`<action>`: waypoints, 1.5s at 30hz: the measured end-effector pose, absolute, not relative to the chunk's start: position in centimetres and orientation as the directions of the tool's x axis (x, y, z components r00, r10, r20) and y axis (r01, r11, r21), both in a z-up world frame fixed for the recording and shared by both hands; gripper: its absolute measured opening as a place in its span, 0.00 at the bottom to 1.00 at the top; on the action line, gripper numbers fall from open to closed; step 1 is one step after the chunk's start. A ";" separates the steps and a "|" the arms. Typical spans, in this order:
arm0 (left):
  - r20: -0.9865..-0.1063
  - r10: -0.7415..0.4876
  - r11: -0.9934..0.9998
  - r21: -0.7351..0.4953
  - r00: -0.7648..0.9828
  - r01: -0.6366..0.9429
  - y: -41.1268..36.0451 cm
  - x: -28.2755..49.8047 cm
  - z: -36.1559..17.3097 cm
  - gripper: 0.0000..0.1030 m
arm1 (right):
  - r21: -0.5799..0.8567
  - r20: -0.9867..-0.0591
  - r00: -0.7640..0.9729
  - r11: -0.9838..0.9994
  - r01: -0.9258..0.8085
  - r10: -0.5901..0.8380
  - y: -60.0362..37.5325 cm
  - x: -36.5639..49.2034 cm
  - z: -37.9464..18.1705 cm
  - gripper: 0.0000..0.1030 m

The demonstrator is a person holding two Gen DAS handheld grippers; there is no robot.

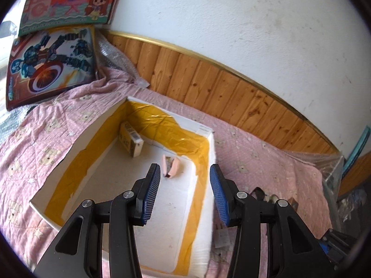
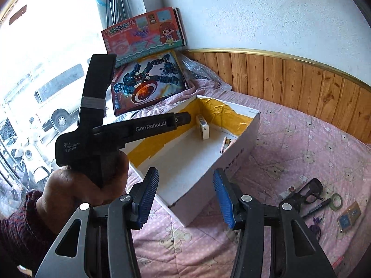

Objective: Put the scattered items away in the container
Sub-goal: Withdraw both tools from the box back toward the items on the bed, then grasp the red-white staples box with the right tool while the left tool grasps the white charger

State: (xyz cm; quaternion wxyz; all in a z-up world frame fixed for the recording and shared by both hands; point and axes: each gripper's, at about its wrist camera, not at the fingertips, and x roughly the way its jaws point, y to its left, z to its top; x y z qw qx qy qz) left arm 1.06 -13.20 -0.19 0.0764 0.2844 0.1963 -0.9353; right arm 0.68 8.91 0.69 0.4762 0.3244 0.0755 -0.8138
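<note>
**Both grippers empty over the box, loose items off to the right**

Surface: pink quilted bedspread [image 2: 301,143] with bear and star print, wrinkled. Behind it, wood-panel wainscot [image 1: 208,81] with a gold trim strip, scuffed white wall above. Right wrist view shows a bright window on the left with a white van outside, blown out.

Container: white box [image 1: 209,185], open top, yellow tape lining the inner walls. Inside: a small yellow-and-white carton [image 1: 131,140] standing near the far corner, and a pink clip-like item [image 1: 171,168] lying on the floor of the box near the right wall.

Left gripper [image 1: 184,186]: jaws spread wide, nothing between them, hovering over the box's right side. Right gripper [image 2: 185,195]: jaws spread wide, empty, at the near corner of the box.

Still on the bedspread, well apart from the box: black tool [image 2: 306,193], black marker [image 2: 316,207], tape ring [image 2: 336,201], small gold-blue box [image 2: 349,215], purple item [image 2: 315,225]. Exact types hard to tell.

Writing: "GenRobot.AI" and "Data Acquisition System" on the left gripper body in the right wrist view. Girl-cartoon toy box [image 2: 143,34] has Chinese characters, too small to read reliably. Robot-with-shield toy box [image 2: 148,85] lies below it, its logo unreadable. Printed text on the box's outer wall is cut off by the right gripper's finger.

Bubble wrap [image 1: 113,55] is partly hidden behind the toy boxes.
</note>
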 end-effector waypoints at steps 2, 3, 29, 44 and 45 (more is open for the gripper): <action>-0.541 0.000 -0.930 -0.309 -0.841 0.199 -11.2 1.3 0.2 0.46 | 0.189 -0.596 -0.349 -0.549 0.814 -0.723 10.7 1.5 0.2 0.49; -0.534 0.012 -0.938 -0.300 -0.845 0.176 -10.4 1.4 0.2 0.46 | 0.195 -0.594 -0.356 -0.558 0.807 -0.722 11.6 1.8 -0.1 0.50; -0.828 0.136 -0.978 -0.199 -0.544 0.059 0.2 -3.2 -12.7 0.50 | 0.228 -0.749 -0.569 -0.938 0.259 -0.339 32.3 -5.5 -8.4 0.71; -0.850 0.099 -0.966 -0.207 -0.517 0.156 -1.0 -5.5 -16.4 0.55 | 0.082 -0.852 -0.496 -0.979 0.186 -0.166 34.8 -9.5 -15.0 0.73; -0.845 0.101 -0.964 -0.214 -0.524 0.158 -1.1 -5.6 -16.5 0.55 | 0.083 -0.851 -0.498 -0.978 0.189 -0.168 34.7 -9.5 -15.1 0.72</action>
